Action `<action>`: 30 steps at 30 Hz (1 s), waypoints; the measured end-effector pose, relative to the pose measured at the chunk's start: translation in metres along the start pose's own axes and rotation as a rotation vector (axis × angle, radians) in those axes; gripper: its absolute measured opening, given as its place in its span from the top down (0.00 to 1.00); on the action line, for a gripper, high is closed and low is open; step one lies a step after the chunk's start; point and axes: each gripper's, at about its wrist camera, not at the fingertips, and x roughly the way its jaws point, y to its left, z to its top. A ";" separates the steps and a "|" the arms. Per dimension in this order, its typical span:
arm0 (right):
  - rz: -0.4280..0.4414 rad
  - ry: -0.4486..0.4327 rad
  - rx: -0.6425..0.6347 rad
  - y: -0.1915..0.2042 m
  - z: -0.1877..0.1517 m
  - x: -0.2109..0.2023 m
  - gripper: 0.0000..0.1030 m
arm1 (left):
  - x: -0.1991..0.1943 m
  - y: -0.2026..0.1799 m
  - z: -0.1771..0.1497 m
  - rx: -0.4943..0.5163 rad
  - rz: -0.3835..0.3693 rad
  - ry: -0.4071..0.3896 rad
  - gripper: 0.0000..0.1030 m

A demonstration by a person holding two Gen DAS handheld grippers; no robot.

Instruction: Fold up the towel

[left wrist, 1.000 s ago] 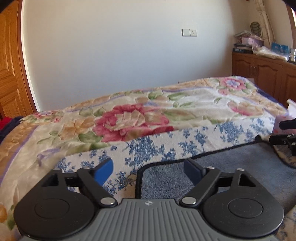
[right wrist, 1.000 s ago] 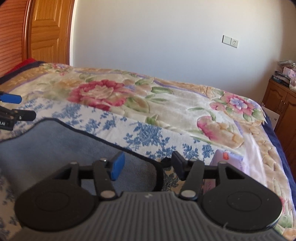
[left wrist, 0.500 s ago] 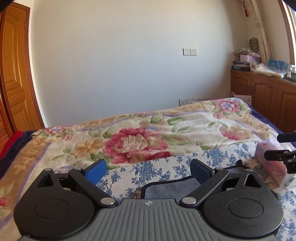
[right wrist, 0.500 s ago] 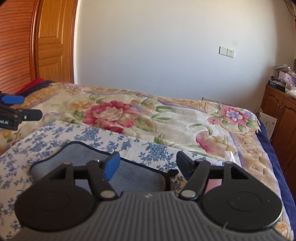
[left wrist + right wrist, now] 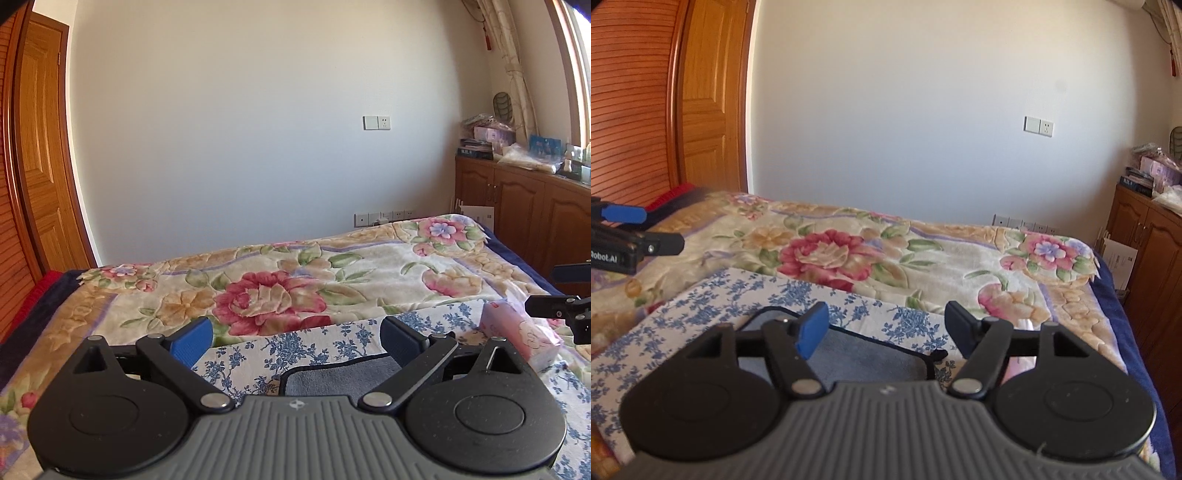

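Note:
A grey-blue towel (image 5: 332,380) with a dark hem lies flat on a blue-flowered white cloth (image 5: 306,343) on the bed. Its far edge shows low in both views; the rest is hidden behind the gripper bodies. It also shows in the right wrist view (image 5: 864,360). My left gripper (image 5: 295,338) is open and empty, held above the towel's far left corner. My right gripper (image 5: 886,328) is open and empty, above the towel's far right corner. Each gripper's tip shows at the edge of the other's view.
The bed carries a floral blanket (image 5: 273,295). A pink tissue pack (image 5: 517,336) lies on the cloth to the right of the towel. Wooden cabinets (image 5: 524,221) stand at the right, a wooden door (image 5: 709,110) at the left, a white wall behind.
Both grippers have risen and tilted up away from the towel, staying open. More of the wall and less of the towel shows now.

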 end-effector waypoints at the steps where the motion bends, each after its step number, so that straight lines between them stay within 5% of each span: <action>1: 0.000 -0.004 -0.001 0.000 0.001 -0.005 0.32 | -0.006 -0.001 0.001 -0.001 -0.001 -0.004 0.04; 30: 0.014 -0.034 0.029 0.013 -0.032 -0.108 0.28 | -0.122 -0.002 -0.018 -0.001 0.010 -0.021 0.03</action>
